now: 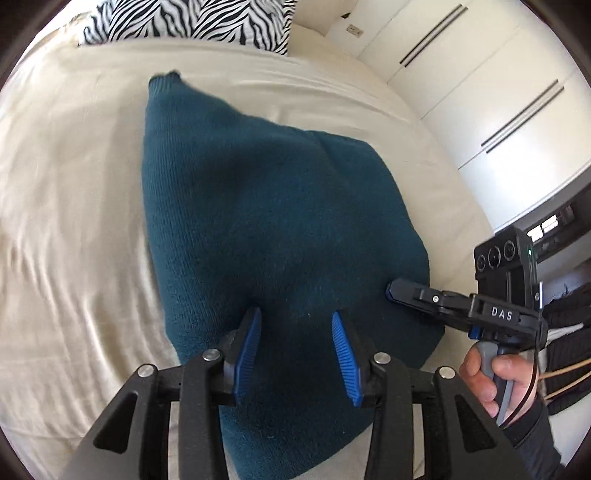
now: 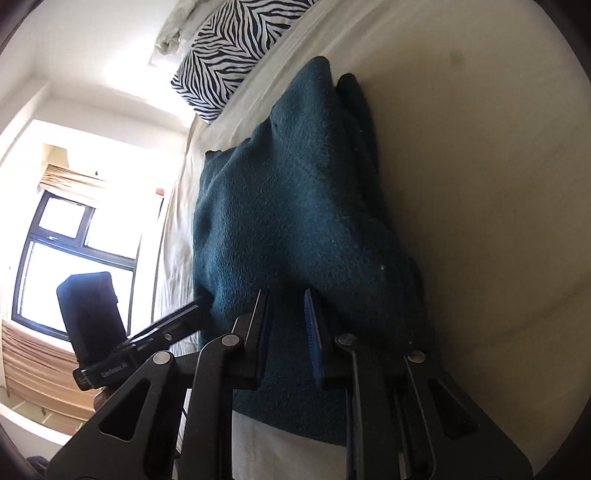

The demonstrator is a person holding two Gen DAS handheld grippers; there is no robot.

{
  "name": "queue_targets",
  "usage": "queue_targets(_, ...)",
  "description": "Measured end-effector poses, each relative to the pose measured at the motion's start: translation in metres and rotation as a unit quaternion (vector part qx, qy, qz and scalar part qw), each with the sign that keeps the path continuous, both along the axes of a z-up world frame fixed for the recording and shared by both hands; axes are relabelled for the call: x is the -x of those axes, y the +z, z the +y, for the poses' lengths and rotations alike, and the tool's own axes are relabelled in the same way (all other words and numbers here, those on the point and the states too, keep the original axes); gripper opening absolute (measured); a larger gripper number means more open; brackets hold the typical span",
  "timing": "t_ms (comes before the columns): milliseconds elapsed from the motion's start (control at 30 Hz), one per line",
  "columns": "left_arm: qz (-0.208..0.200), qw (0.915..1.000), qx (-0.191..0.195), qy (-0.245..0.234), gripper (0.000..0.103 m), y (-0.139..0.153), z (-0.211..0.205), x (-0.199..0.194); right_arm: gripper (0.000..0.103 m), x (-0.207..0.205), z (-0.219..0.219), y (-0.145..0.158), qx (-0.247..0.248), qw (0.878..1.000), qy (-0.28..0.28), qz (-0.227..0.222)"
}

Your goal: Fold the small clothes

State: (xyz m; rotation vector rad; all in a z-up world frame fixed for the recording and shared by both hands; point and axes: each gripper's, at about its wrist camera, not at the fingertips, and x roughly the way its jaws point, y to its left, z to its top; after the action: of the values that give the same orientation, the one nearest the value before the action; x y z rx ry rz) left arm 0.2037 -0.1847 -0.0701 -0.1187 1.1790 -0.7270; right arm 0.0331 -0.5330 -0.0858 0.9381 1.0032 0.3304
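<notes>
While the teal knit garment lies on the bed, the left gripper hovers half-open over its near hem. The right gripper, beside it, pinches the edge, apparently for a fold.

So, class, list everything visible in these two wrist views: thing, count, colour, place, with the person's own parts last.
Knitted garment: one, dark teal, lying on the bed.
Bed sheet: one, cream, under the garment.
Pillow: one, zebra-striped black and white, at the bed's far end.
Wardrobe doors: white, beside the bed.
Window: one, dark frame, beyond the bed.
Left gripper: black, blue pads, open over the garment.
Right gripper: black, shut on the garment's edge.
Hand: one, dark sleeve, holding the right gripper.
</notes>
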Motion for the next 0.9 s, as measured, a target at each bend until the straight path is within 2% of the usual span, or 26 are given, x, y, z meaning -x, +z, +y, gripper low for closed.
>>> queue_targets(67, 0.003, 1.0000, -0.005, 0.001, 0.042, -0.001, -0.002, -0.001, 0.013, 0.003, 0.001, 0.005, 0.006, 1.000, -0.008, 0.012)
queue_targets(100, 0.001, 0.9999, -0.011, 0.000, 0.042, 0.000, -0.003, 0.000, 0.017, 0.006, 0.003, 0.010, 0.013, 1.000, -0.008, 0.016)
queue_targets(233, -0.010, 0.9994, -0.033, 0.000, 0.043, 0.005, -0.008, 0.013, 0.018, 0.026, 0.010, 0.037, -0.004, 1.000, 0.004, -0.015)
queue_targets(300, -0.010, 0.9991, -0.041, -0.002, 0.042, -0.001, -0.011, 0.017, 0.020, 0.036, 0.013, 0.036, 0.010, 1.000, 0.015, -0.006)
queue_targets(367, -0.011, 0.9989, -0.046, -0.001, 0.042, -0.007, -0.014, 0.018, 0.021, 0.038, 0.017, 0.016, 0.033, 0.999, 0.026, 0.025)
queue_targets(500, -0.026, 0.9977, -0.063, -0.008, 0.042, -0.007, -0.019, 0.020, 0.020, 0.045, 0.011, 0.012, 0.004, 1.000, 0.014, 0.013)
queue_targets(667, -0.029, 0.9976, -0.062, -0.011, 0.043, -0.010, -0.019, 0.018, 0.022, 0.050, -0.003, 0.043, 0.021, 1.000, -0.007, -0.021)
queue_targets(733, -0.032, 0.9974, -0.064, -0.011, 0.043, -0.011, -0.021, 0.018, 0.032, 0.050, -0.012, 0.055, 0.039, 0.999, -0.024, -0.029)
queue_targets(767, -0.032, 0.9974, -0.064, -0.010, 0.043, -0.011, -0.021, 0.018, 0.051, 0.048, -0.015, 0.059, 0.055, 0.997, -0.034, -0.028)
queue_targets(800, -0.033, 0.9974, -0.064, -0.010, 0.043, -0.012, -0.020, 0.018, 0.064, 0.047, -0.019, 0.062, 0.069, 0.996, -0.045, -0.029)
queue_targets(900, -0.034, 0.9973, -0.064, -0.011, 0.043, -0.010, -0.029, 0.019, 0.064, 0.041, -0.028, 0.063, 0.071, 0.996, -0.052, -0.027)
